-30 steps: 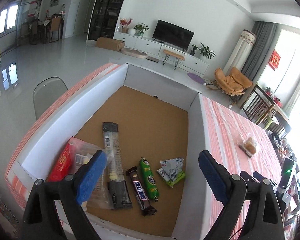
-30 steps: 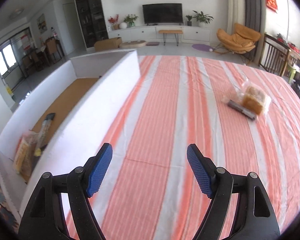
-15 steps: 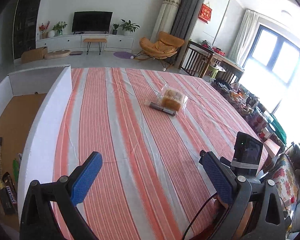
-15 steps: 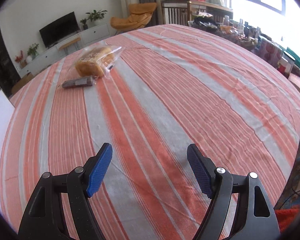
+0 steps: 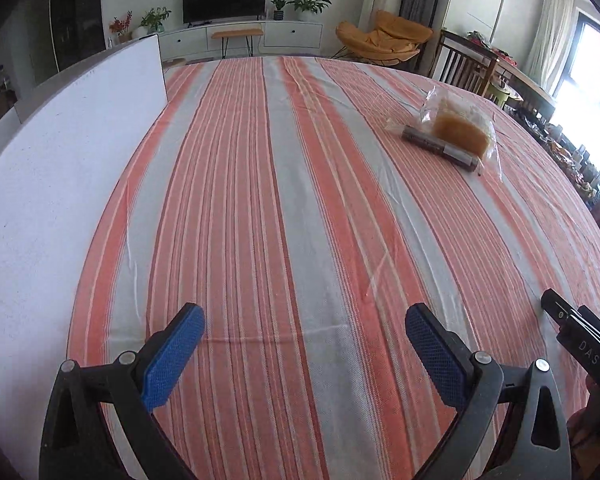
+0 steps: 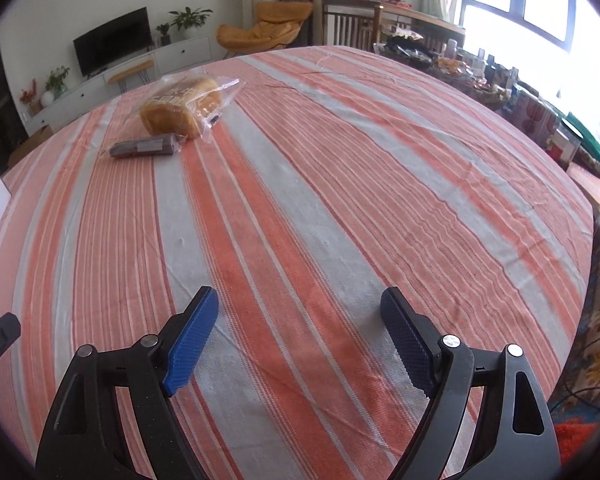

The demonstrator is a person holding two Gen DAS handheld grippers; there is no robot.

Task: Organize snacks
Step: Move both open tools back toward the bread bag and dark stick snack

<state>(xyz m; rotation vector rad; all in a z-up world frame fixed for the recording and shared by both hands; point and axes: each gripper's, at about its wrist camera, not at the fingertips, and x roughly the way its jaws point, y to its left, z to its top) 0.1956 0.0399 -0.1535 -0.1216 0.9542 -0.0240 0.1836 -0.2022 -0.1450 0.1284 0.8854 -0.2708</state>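
Leftmost, we saw the white box wall (image 5: 60,152) along the striped tablecloth (image 5: 300,220). Our left gripper (image 5: 304,334) hovered wide open and empty above the cloth; our right gripper (image 6: 298,316) did likewise. Farther right and well apart from both lay the bagged bread (image 5: 462,126), touching a dark snack bar (image 5: 440,148). We judged the bread light, soft and crushable, its film slippery; pinching the loose bag end seemed safest.
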